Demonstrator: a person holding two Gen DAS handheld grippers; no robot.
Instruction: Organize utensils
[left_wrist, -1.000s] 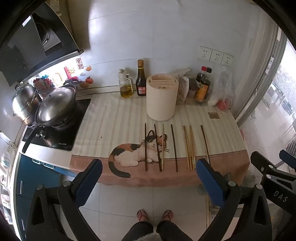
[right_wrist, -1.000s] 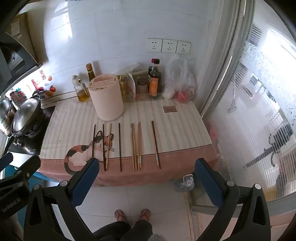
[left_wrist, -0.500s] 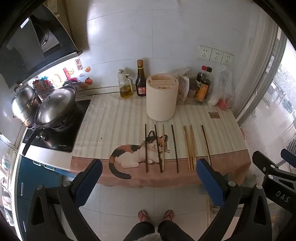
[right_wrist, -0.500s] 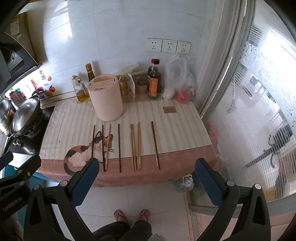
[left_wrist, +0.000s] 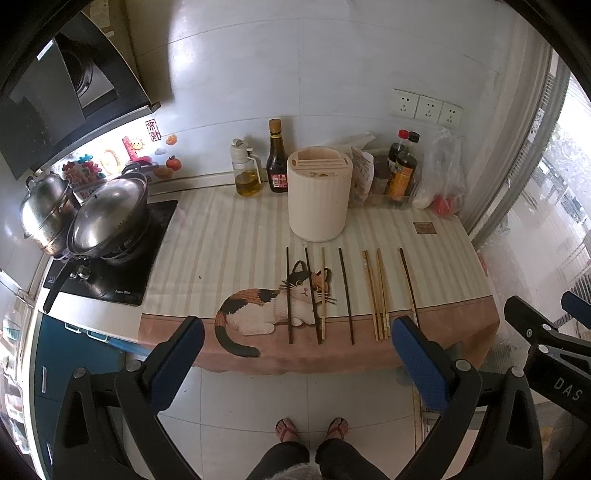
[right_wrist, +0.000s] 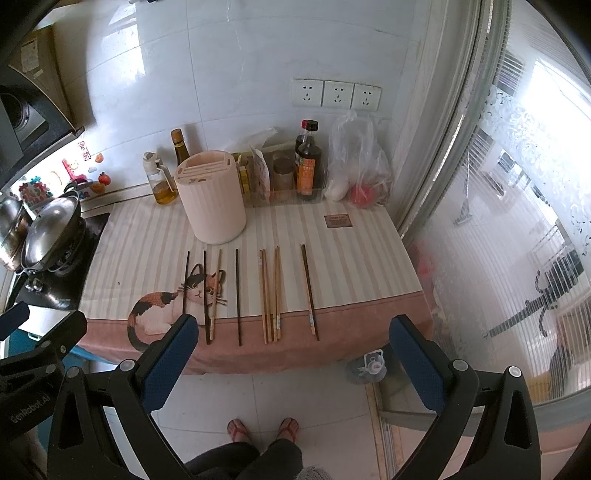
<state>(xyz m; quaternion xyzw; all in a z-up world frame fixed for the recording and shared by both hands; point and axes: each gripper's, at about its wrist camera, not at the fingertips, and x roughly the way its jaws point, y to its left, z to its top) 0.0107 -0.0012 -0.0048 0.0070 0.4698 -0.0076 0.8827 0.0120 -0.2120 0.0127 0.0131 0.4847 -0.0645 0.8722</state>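
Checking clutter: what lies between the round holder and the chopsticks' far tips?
Nothing: only bare striped cloth separates the holder from the chopsticks, seen in both wrist views.

A cat-print cloth (left_wrist: 207, 254) covers the counter. Left of it sits a lidded wok (left_wrist: 107, 218); behind it, an oil bottle (left_wrist: 245, 173), sauce bottles (left_wrist: 402, 170) and wall sockets (left_wrist: 426, 109).
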